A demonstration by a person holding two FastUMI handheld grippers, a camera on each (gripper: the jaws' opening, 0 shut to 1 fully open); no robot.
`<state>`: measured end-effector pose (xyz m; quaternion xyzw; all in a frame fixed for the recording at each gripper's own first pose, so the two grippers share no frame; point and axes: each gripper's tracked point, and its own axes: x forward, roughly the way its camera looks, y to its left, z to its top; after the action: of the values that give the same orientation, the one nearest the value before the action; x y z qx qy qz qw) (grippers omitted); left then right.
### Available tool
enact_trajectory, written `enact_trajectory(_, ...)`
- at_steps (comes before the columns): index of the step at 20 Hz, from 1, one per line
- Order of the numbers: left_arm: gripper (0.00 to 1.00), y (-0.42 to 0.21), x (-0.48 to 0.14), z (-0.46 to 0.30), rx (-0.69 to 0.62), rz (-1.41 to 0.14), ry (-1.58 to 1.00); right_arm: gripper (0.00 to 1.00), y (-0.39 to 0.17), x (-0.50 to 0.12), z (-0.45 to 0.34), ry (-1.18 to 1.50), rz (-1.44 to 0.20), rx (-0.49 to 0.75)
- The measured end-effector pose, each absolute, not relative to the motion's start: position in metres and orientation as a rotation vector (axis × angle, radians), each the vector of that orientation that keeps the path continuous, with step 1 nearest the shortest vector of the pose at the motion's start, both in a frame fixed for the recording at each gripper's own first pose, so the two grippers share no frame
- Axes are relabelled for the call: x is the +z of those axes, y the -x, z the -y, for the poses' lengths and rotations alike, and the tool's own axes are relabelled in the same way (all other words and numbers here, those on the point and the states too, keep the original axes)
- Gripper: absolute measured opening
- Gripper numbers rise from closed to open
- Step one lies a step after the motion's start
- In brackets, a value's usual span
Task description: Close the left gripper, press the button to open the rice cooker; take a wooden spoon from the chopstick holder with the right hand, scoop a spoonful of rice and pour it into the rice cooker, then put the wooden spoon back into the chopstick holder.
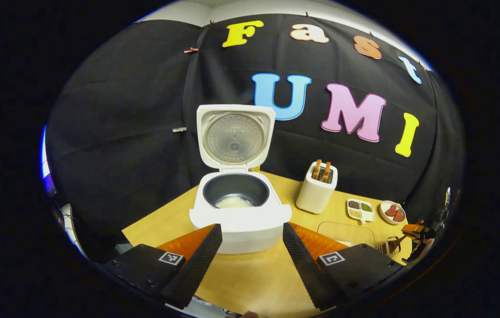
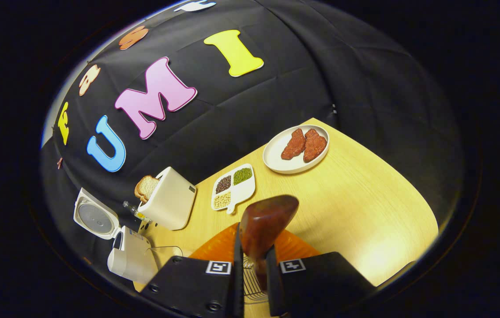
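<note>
I see the wooden spoon clamped by its handle between my right gripper's 2 fingers, bowl up and forward, long axis running along the fingers, above a wire chopstick holder. My left gripper stands spread apart just before the open rice cooker, rice in its pot, on the wooden table.

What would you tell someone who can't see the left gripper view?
A white rice cooker sits on a wooden table with its lid up and some rice inside. The open left hand-held gripper points at it; a toaster stands alongside.
</note>
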<state>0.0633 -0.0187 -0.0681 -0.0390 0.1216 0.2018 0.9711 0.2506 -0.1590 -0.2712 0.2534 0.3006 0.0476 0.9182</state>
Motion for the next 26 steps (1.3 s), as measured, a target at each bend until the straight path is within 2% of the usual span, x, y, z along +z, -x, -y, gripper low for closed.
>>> enact_trajectory(3,0.96,-0.08,-0.024,-0.005,0.416,-0.15,0.08,0.99,-0.238,-0.259,0.177,-0.469,-0.574,0.074)
enact_trajectory(4,0.96,-0.087,-0.007,-0.015,0.418,-0.122,0.076,0.96,-0.232,-0.257,0.187,-0.448,-0.569,0.056)
enact_trajectory(5,0.96,-0.094,0.008,-0.023,0.414,-0.094,0.067,0.99,-0.225,-0.251,0.197,-0.433,-0.561,0.035)
enact_trajectory(13,0.95,-0.168,0.12,-0.062,0.368,0.003,-0.183,0.98,-0.146,-0.174,0.259,-0.219,-0.383,-0.126)
enact_trajectory(16,0.94,-0.205,0.149,-0.065,0.319,0.023,-0.098,0.98,-0.114,-0.154,0.26,-0.165,-0.352,-0.148)
enact_trajectory(21,0.95,-0.265,0.174,-0.103,0.31,-0.013,-0.02,0.98,-0.075,-0.124,0.246,-0.153,-0.319,-0.177)
enact_trajectory(26,0.95,-0.343,0.158,-0.149,0.304,-0.145,0.056,0.98,-0.038,-0.085,0.234,-0.131,-0.263,-0.208)
